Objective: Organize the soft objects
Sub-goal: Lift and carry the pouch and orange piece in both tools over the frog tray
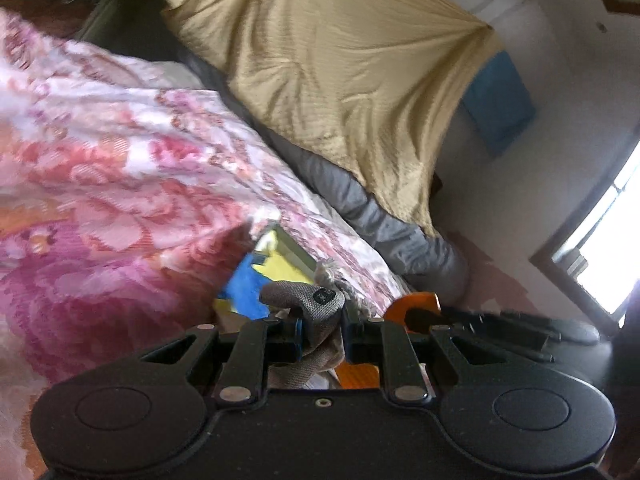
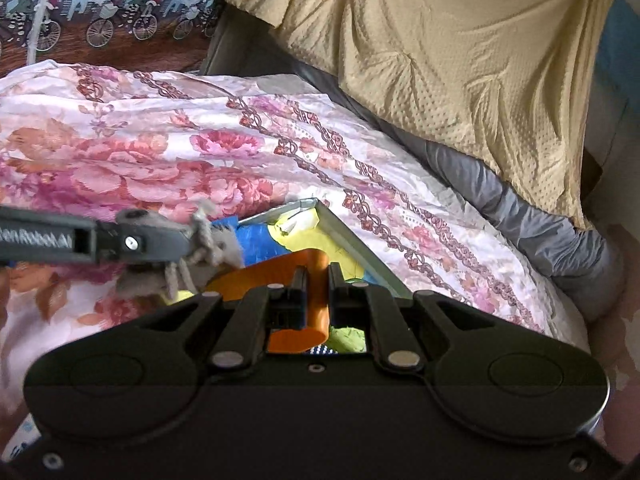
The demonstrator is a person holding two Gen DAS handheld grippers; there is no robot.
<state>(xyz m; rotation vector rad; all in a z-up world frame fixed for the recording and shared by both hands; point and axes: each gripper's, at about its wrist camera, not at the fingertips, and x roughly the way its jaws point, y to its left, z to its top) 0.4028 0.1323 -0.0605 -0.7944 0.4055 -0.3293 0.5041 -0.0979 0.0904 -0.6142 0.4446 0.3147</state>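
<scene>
Left tool (image 1: 322, 334) is clamped on a grey fabric piece (image 1: 316, 300); right tool (image 2: 318, 292) is pinched on an orange strap (image 2: 316, 276).

Both soft items are held between the fingers, just above a box (image 2: 348, 236) with yellow and blue contents, set on the floral bedspread (image 2: 160, 152). The box's interior is largely hidden by the tools. In the right wrist view, the left tool (image 2: 192, 240) is seen from the side, the grey fabric (image 2: 224, 250) gripped at its tip. A tan blanket (image 2: 460, 60) is draped behind.

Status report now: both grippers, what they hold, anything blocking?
Left gripper shut on grey cloth strap. Right gripper shut on orange strap. Both above open bag on floral bedspread. Nothing blocking.
</scene>
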